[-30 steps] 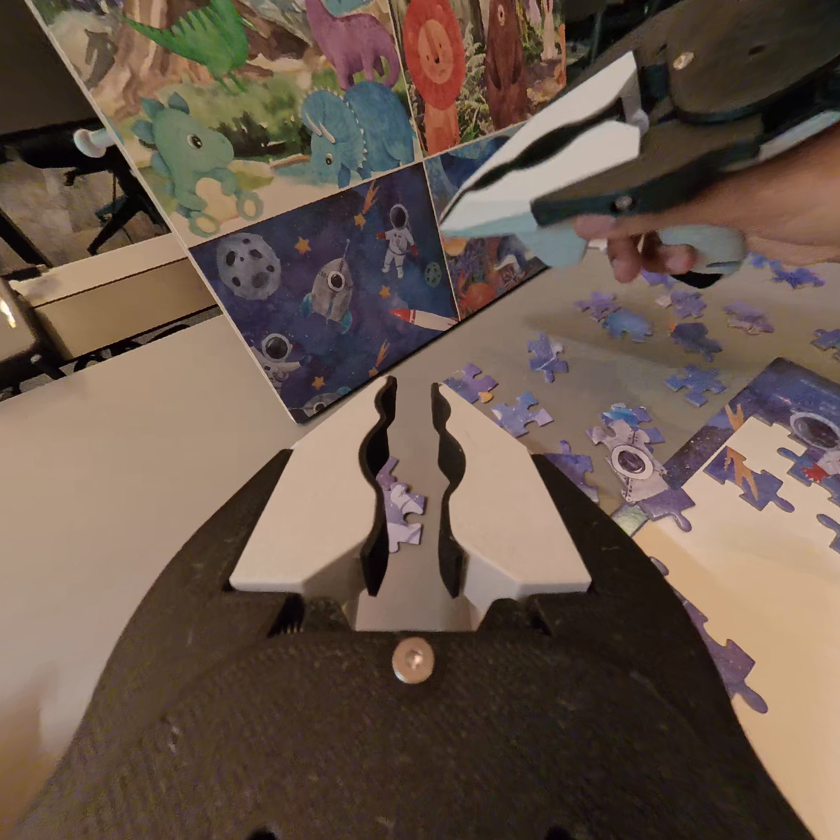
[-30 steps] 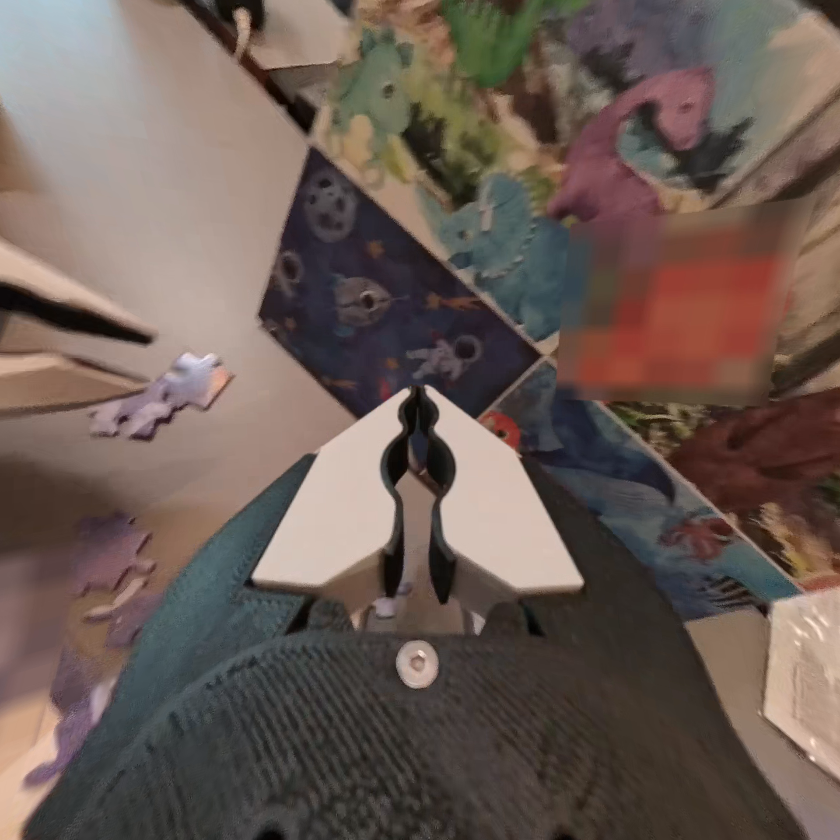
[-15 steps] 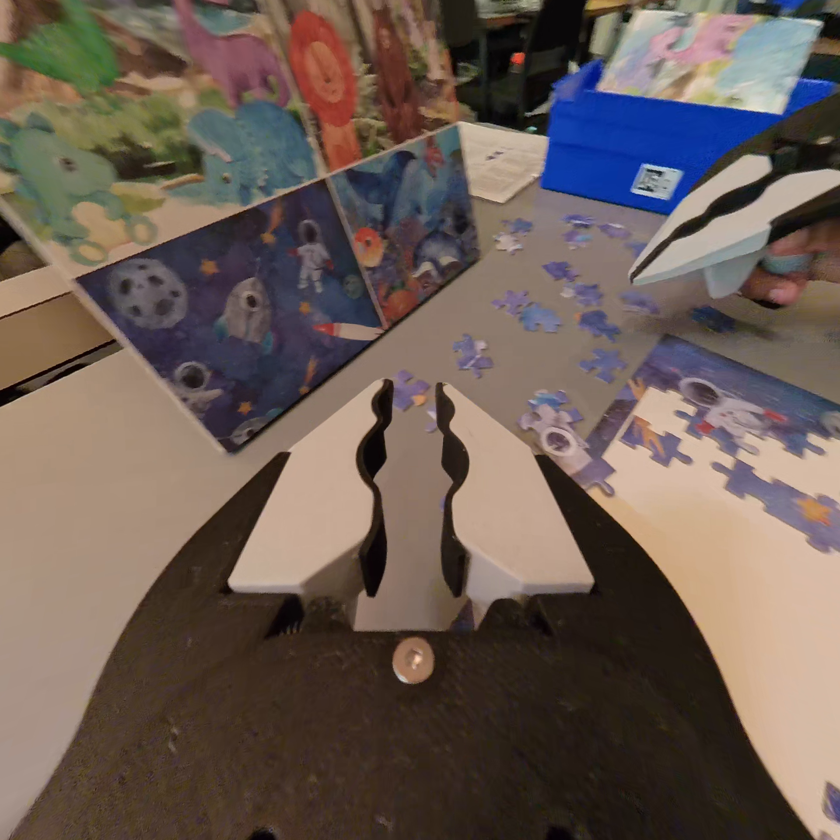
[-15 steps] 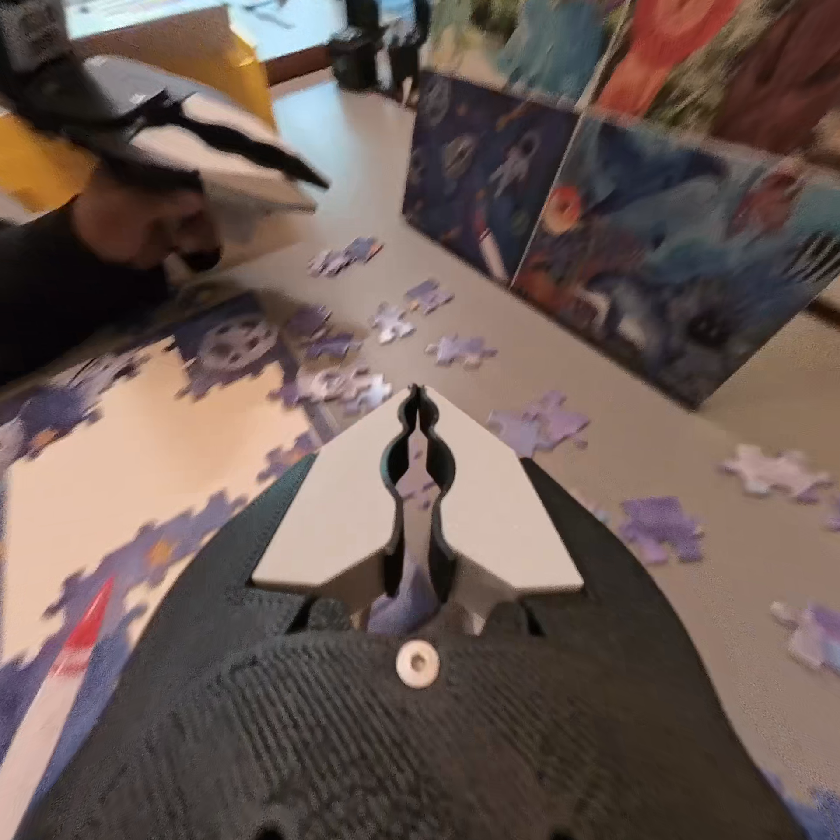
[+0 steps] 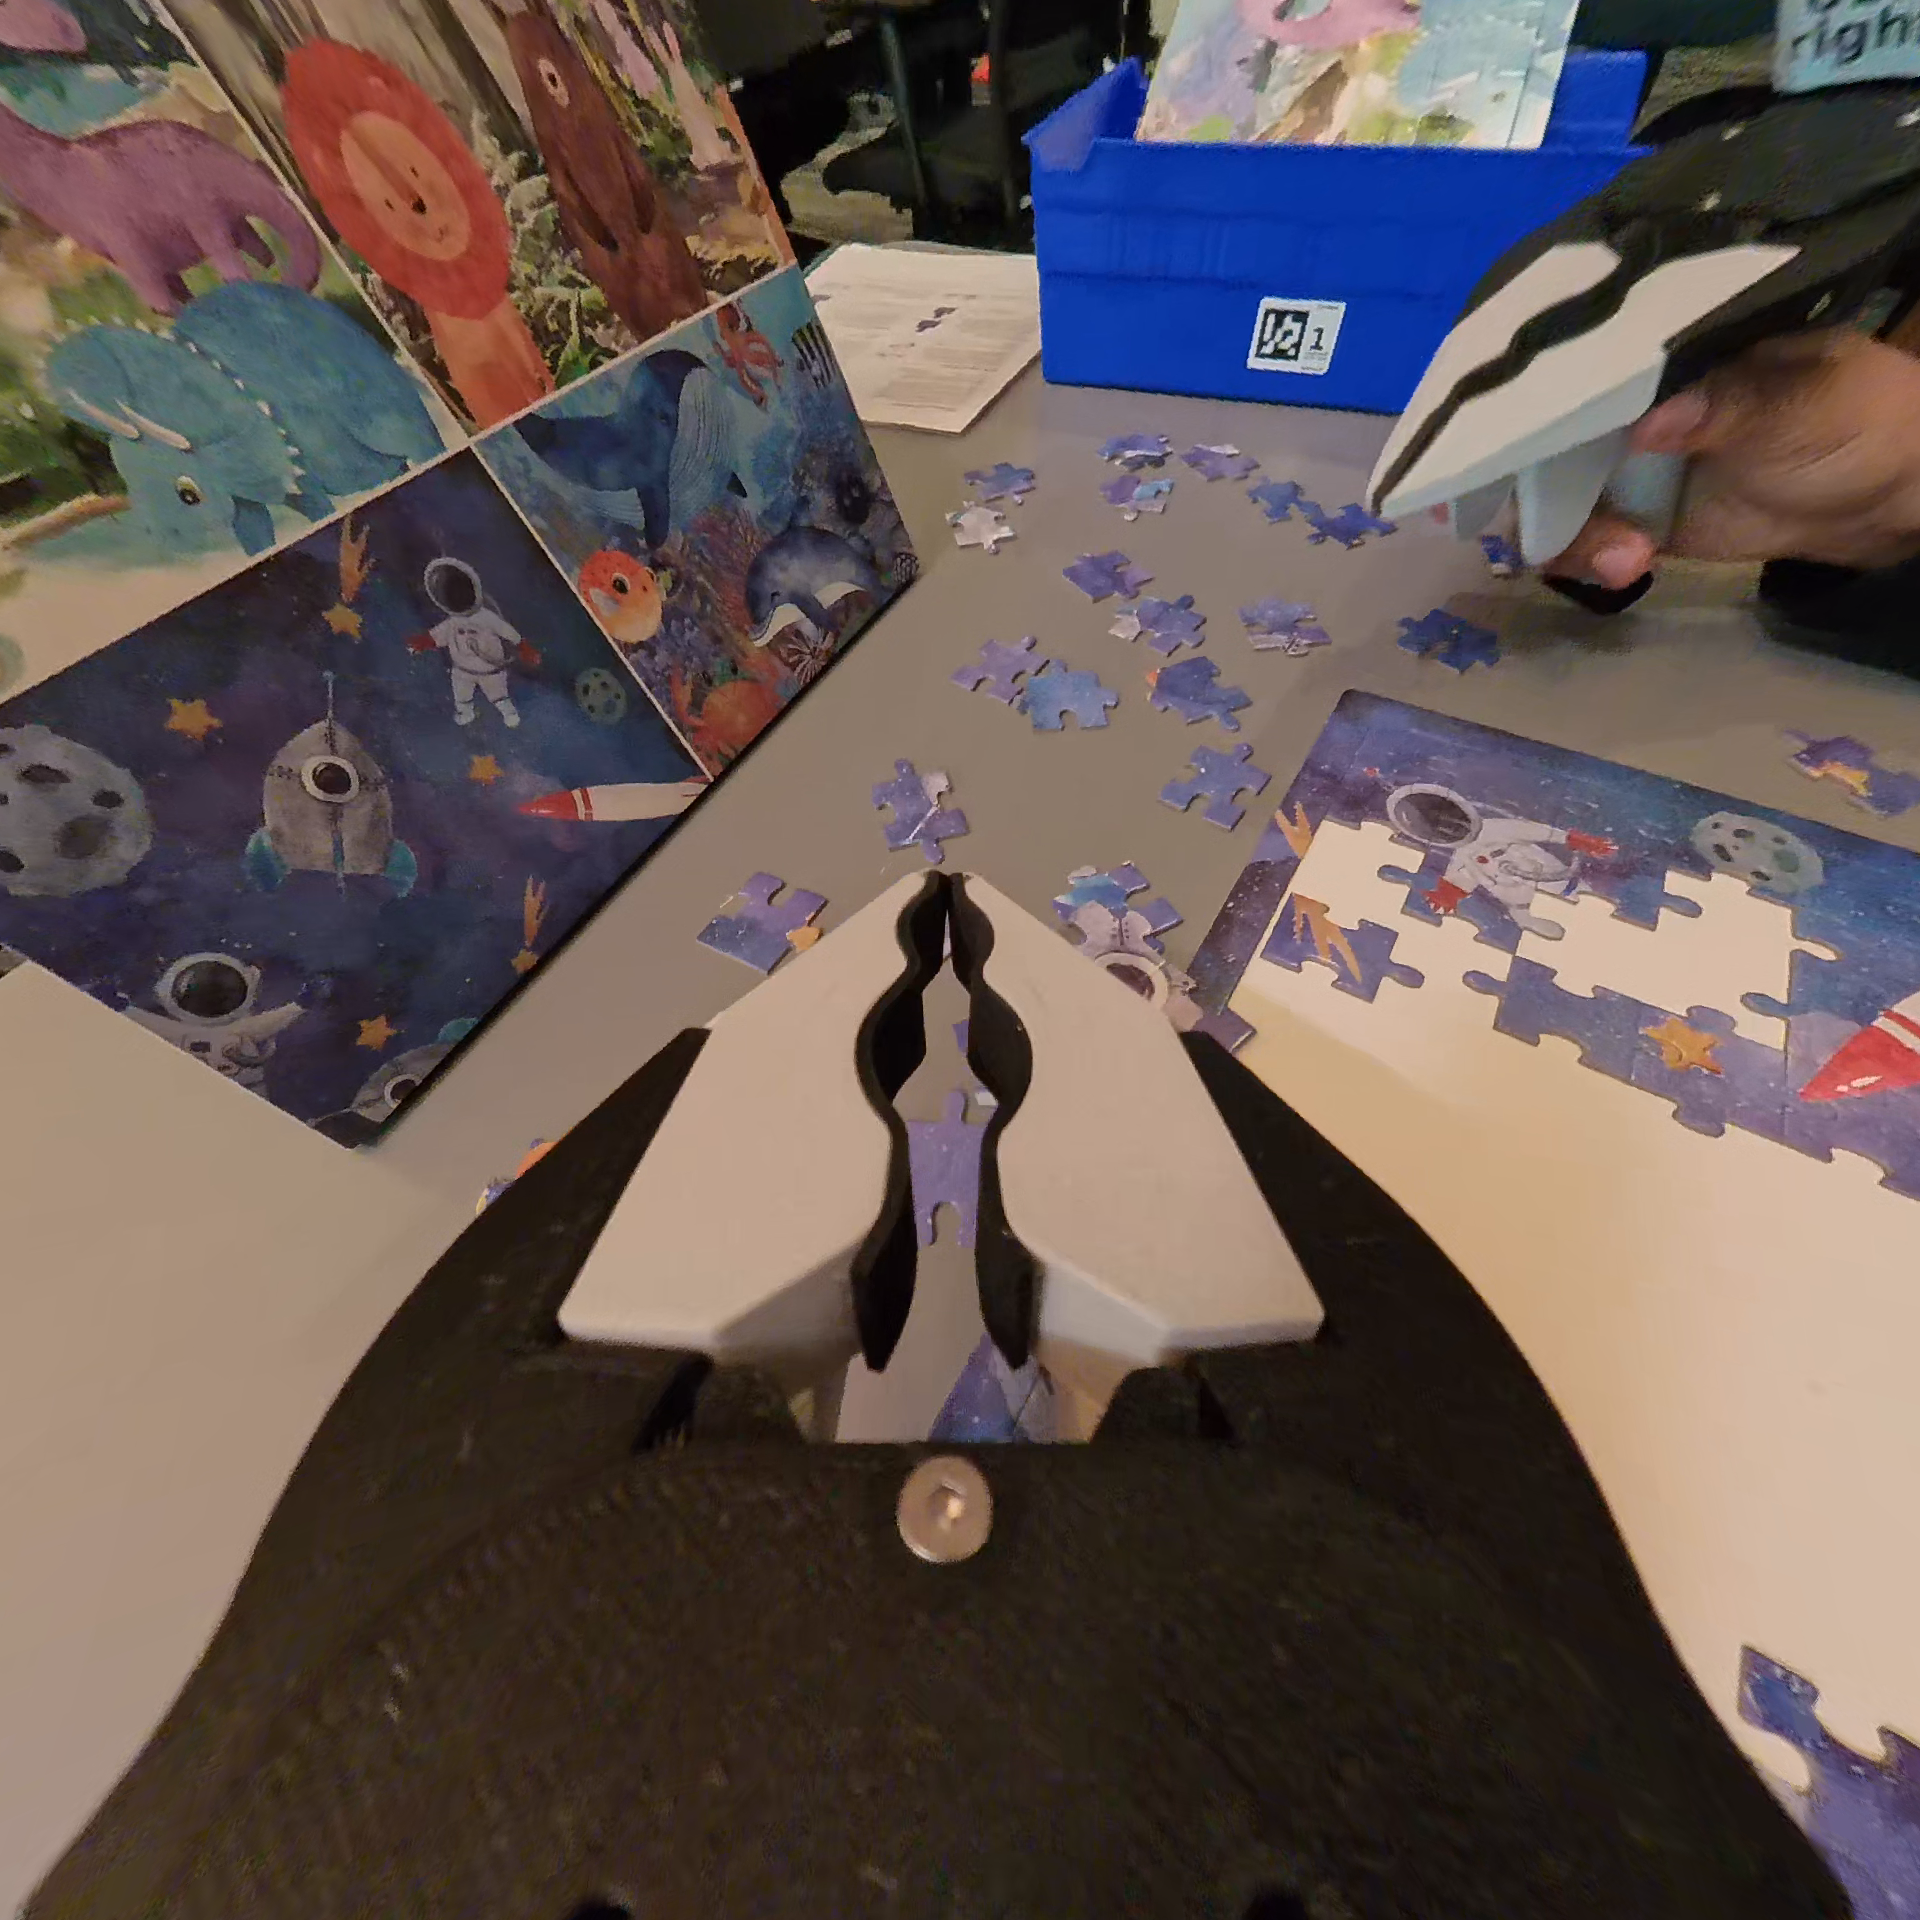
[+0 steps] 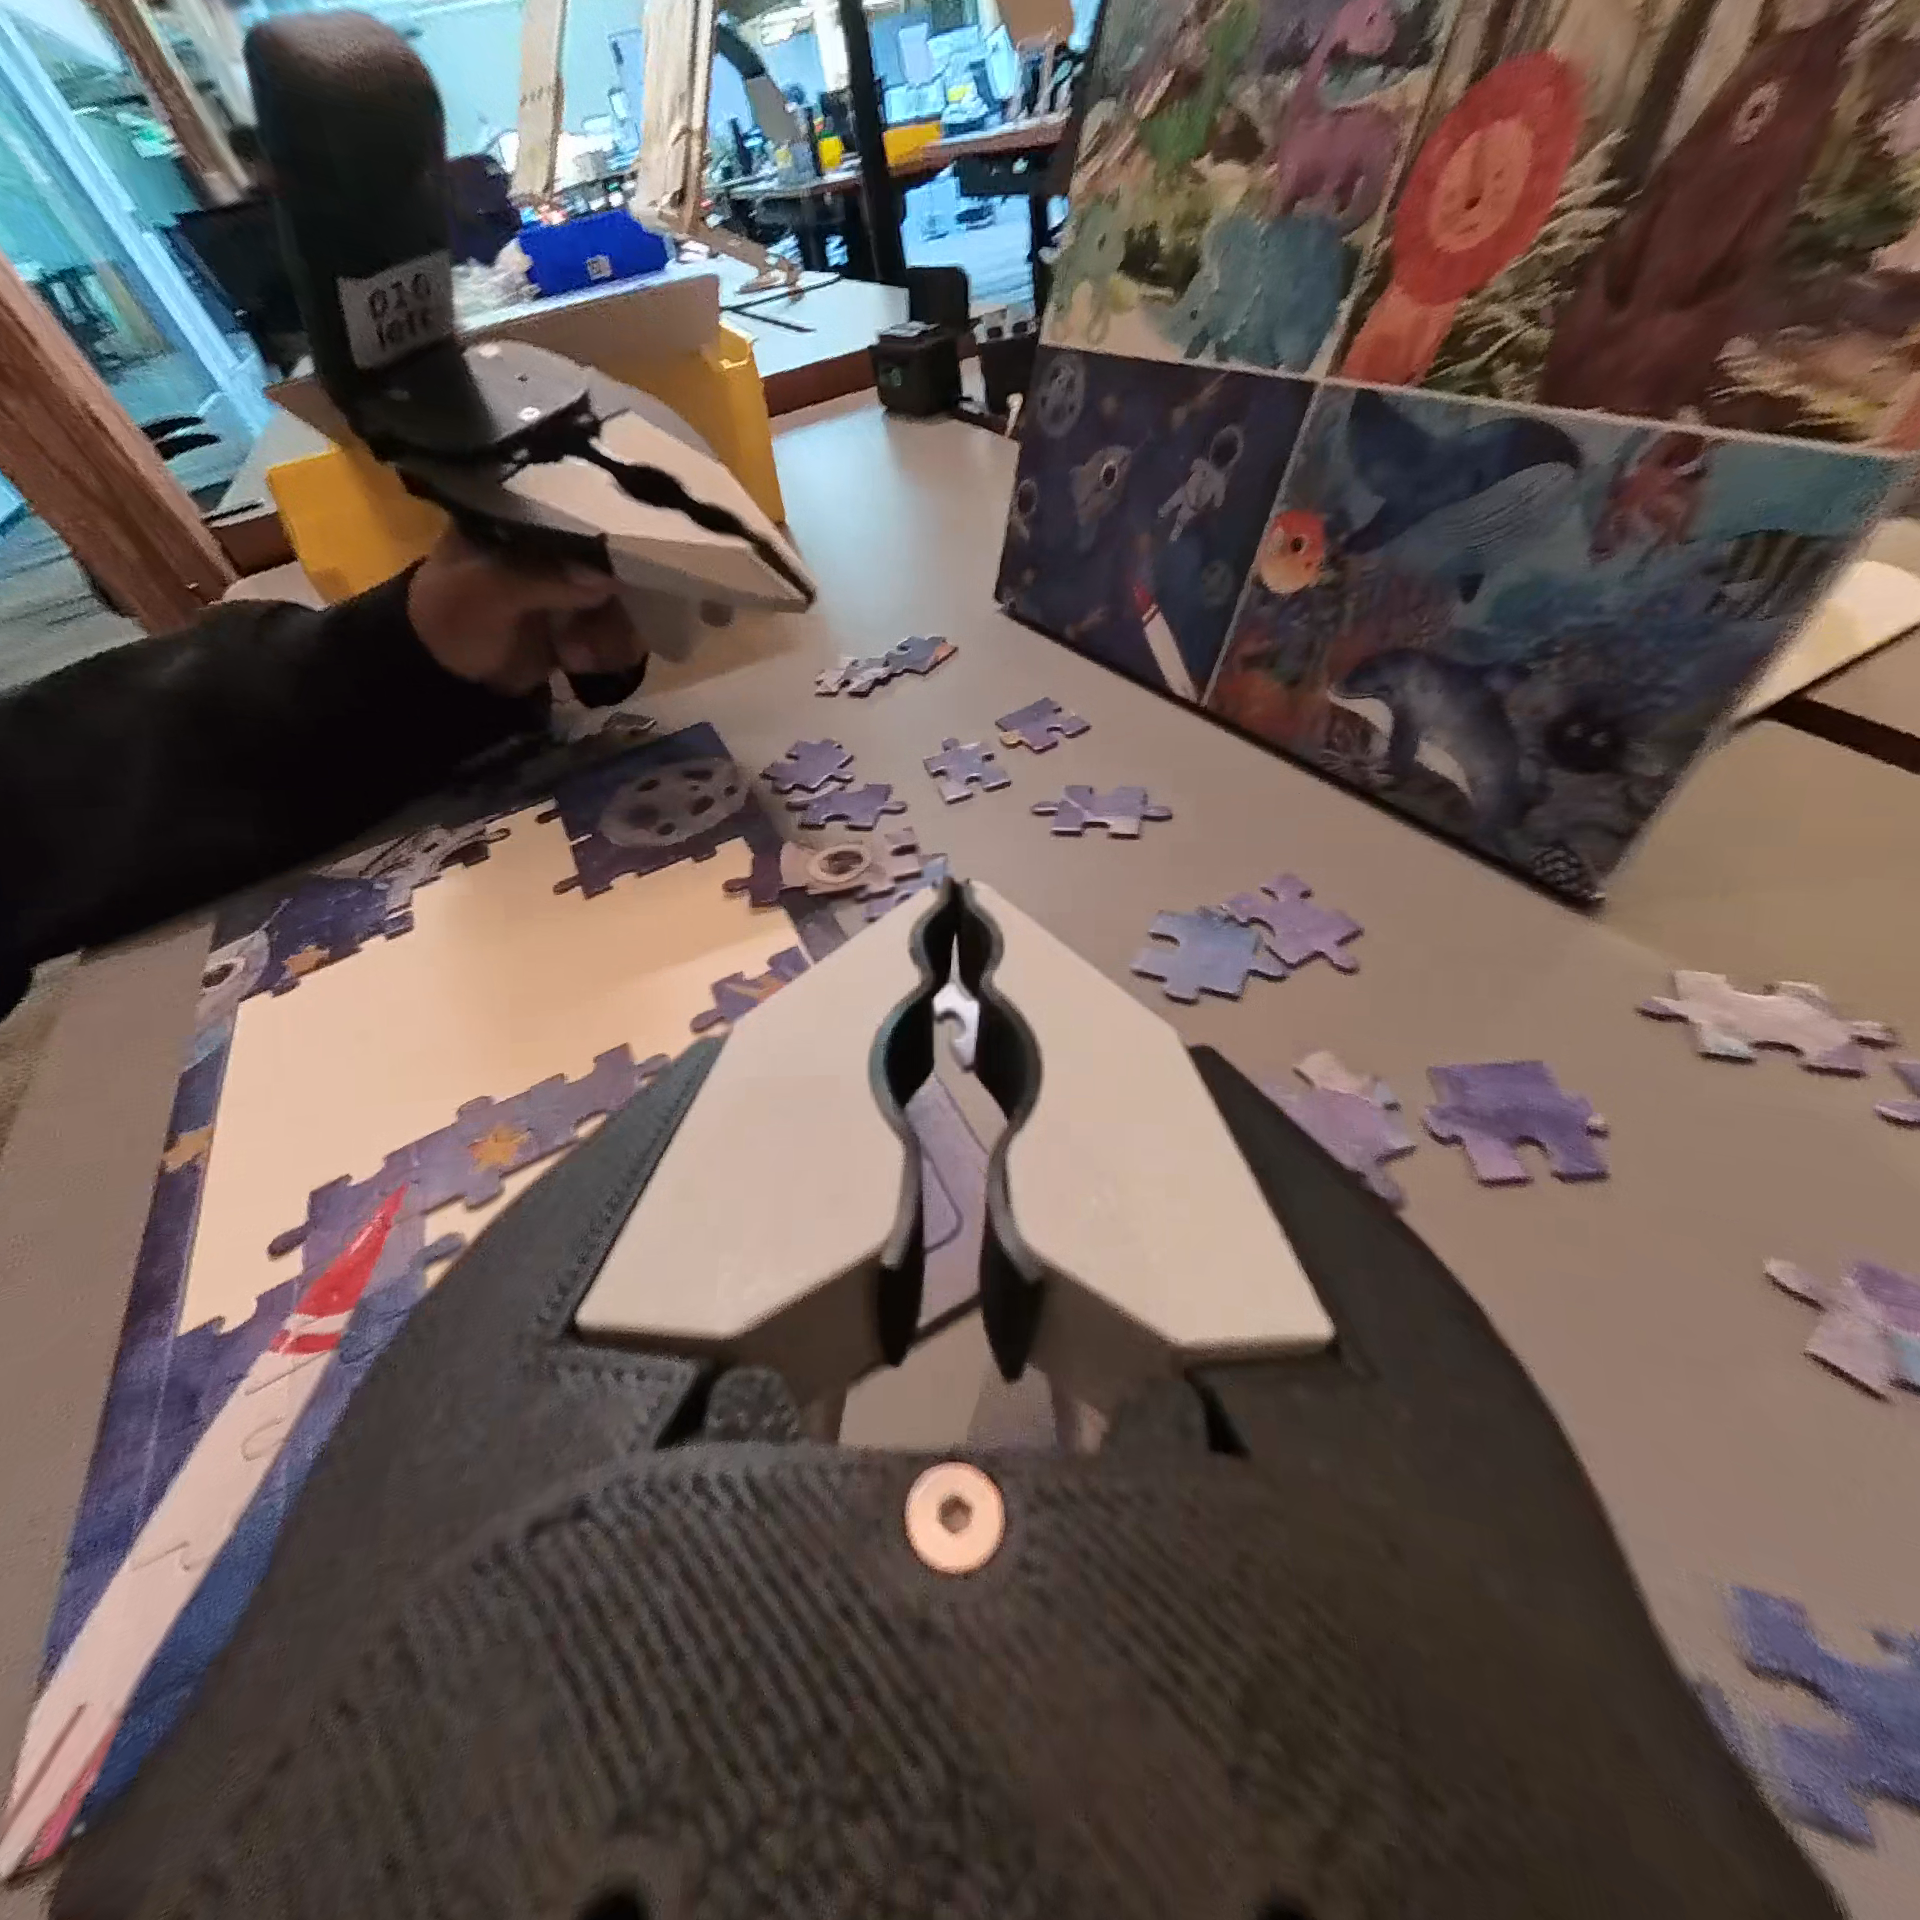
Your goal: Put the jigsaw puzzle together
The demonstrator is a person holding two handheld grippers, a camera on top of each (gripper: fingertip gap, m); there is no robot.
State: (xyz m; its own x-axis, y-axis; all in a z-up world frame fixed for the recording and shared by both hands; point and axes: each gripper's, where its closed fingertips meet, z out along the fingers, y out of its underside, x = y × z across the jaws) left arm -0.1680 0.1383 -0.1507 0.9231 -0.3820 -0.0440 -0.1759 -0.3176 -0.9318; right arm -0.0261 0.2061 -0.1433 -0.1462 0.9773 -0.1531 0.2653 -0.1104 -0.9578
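Note:
My left gripper (image 5: pixel 948 885) is shut, its tips touching, and I see nothing between them. It hovers over the grey table just left of the puzzle tray (image 5: pixel 1558 1195), which holds a partly built space puzzle. Loose blue pieces (image 5: pixel 920 810) lie just ahead of its tips, and one piece (image 5: pixel 945 1158) on the table shows through the jaw hollow. My right gripper (image 6: pixel 956 888) is shut too, above the tray's (image 6: pixel 468 987) near corner. Each gripper also shows in the other view, the left (image 6: pixel 800 597) and the right (image 5: pixel 1387 509), both shut with nothing at the tips.
A tall picture board (image 5: pixel 312 779) with space, sea and animal scenes leans at the left. A blue bin (image 5: pixel 1195 260) and a paper sheet (image 5: pixel 925 332) stand at the back. A yellow bin (image 6: pixel 332 509) sits behind the left gripper. Loose pieces (image 6: pixel 1247 935) are scattered over the table. Some 15 cm of space lies between my two pairs of fingers.
My left jaws were open and have come together with nothing seen between them. The piece that showed between its fingers a second ago is gone from there. Both views have swung toward the tray.

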